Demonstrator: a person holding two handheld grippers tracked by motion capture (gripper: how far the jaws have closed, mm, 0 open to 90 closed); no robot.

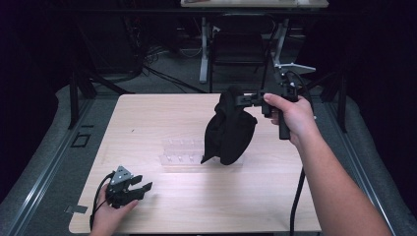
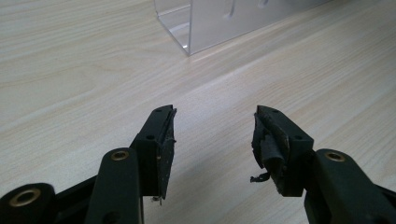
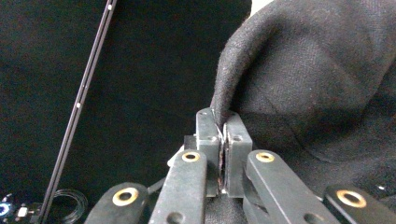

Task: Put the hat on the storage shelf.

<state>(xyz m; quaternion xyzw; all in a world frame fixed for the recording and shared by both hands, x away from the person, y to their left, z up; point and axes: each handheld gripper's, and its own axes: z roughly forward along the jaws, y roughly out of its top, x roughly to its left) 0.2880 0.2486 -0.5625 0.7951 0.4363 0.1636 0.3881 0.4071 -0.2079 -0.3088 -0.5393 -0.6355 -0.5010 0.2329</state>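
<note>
One black cloth (image 1: 228, 130) hangs lengthwise downward above the table (image 1: 147, 123), its lower end at the clear plastic rack (image 1: 179, 152). Right gripper (image 1: 236, 100) pinches its top edge. Left gripper (image 1: 142, 188) rests near the front corner, jaws spread, holding nothing.

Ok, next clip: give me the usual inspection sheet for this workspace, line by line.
Surface: light wooden table, bare apart from the items below.
Job's things: black cloth lifted above the table, its lower edge hanging near the clear plastic rack, which sits at the table's middle.
Clutter: nothing seen.
Grippers: right gripper shut on a fold of the cloth; left gripper open, held low near the table's front left corner, nothing between its jaws.
Cables: a black cable trails from the right gripper off the front edge.
Surroundings: dark room, black chair and a desk frame beyond the table.
</note>
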